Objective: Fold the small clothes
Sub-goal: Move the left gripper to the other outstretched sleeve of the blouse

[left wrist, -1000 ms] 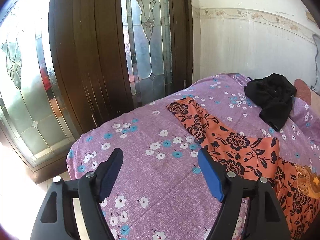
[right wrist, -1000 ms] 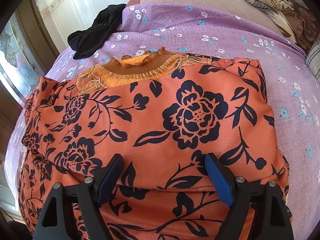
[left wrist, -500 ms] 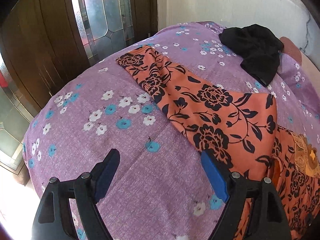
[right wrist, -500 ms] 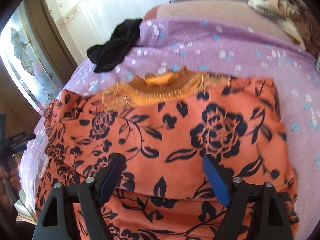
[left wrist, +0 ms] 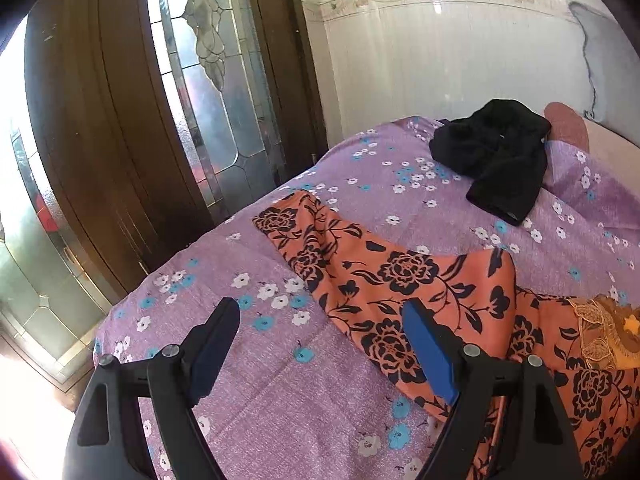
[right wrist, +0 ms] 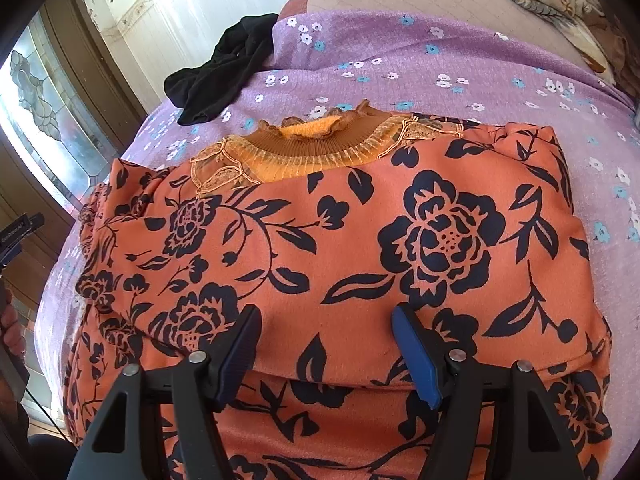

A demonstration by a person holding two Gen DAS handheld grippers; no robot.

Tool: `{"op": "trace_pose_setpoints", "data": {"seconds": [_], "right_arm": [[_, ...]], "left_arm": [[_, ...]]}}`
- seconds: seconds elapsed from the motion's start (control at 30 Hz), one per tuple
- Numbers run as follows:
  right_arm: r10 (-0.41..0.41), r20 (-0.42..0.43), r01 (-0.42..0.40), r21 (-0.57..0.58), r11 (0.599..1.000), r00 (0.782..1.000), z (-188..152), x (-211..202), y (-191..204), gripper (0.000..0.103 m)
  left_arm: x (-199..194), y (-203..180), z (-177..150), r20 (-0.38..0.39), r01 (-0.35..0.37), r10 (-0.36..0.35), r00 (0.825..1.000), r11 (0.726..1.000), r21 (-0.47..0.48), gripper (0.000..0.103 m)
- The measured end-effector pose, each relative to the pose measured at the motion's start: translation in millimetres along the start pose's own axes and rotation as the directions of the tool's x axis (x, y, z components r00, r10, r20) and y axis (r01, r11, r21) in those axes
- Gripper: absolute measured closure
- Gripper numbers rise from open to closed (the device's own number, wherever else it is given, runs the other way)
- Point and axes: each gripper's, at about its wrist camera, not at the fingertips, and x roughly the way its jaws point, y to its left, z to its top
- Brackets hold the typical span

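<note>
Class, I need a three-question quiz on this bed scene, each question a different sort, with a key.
1. True or false: the left claw is shut on the orange floral top.
2. Which lies beyond the top's collar? A) black garment B) a towel C) a shoe
3. Fill in: the sleeve stretches out over the ____ bedsheet.

Key: 1 false; 2 A; 3 purple

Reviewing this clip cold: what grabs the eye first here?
The orange top with black flowers fills the right wrist view, partly folded on the purple floral bedsheet, one sleeve stretched toward the glass door. A crumpled black garment lies at the far edge. Both grippers, left and right, are open.
</note>
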Motion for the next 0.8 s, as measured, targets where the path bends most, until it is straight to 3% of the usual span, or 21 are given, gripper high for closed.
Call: {"op": "trace_pose_setpoints", "data": {"seconds": [0.3,0.43,0.67,0.8], "right_arm": [[-0.027,0.006,0.027,-0.021,0.999,1.000,-0.6,3.2,5.9,0.030],[-0.032,0.009,0.032,-0.024,0.999,0.999,-1.0,3.4,6.7,0.030],[-0.036,0.011,0.036,-0.028,0.999,0.999,-0.4,4.5,7.1,0.030],[-0.025,0.008,0.025,-0.021,0.999,1.000,0.2,4.1,5.1,0.030]], "left_arm": [[15.7,40.2,-1.2,-0.036,-0.042,0.038,0.999,0.994,-0.105,0.019],[12.7,39.7,-2.2,-0.025,-0.008,0.005,1.000,0.994,-0.106,0.019],[-5.9,-7.0,-11.3,-0.032,0.147,-0.146,0.989,0.989,0.031,0.019],[-21.1,-29.4,-18.2,-0.010,0.165,-0.165,0.986,0.981,0.099,0.019]]}}
